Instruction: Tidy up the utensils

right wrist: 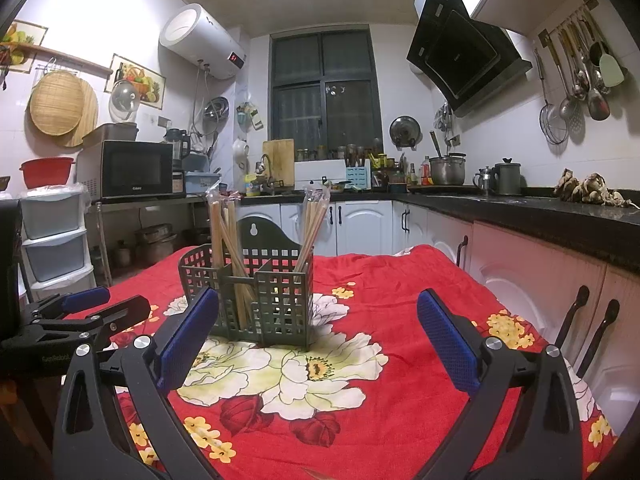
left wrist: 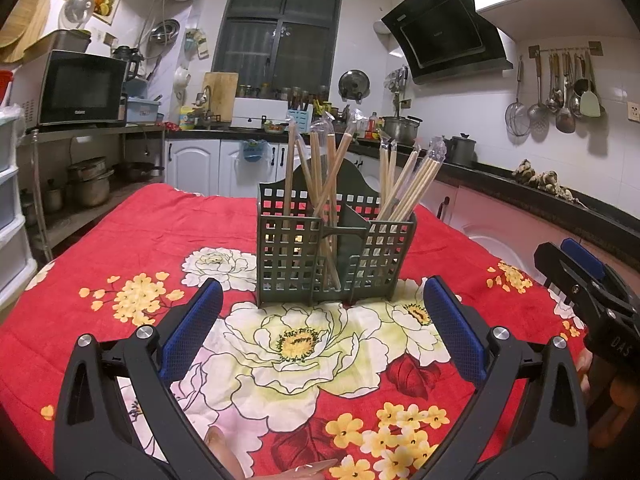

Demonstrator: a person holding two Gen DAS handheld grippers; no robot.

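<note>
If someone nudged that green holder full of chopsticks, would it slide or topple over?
Probably tip rather than slide. The green holder looks like thin perforated plastic, so likely light, while the chopsticks stand far above its rim and lean outward, which raises its weight. It rests on a soft red floral cloth that may grip or bunch under its base.

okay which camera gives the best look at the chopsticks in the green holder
The left wrist view. The holder sits centred and close there, and the chopsticks in both outer compartments show separately. In the right wrist view the holder stands farther off, and the left gripper finger covers its near corner.
</note>
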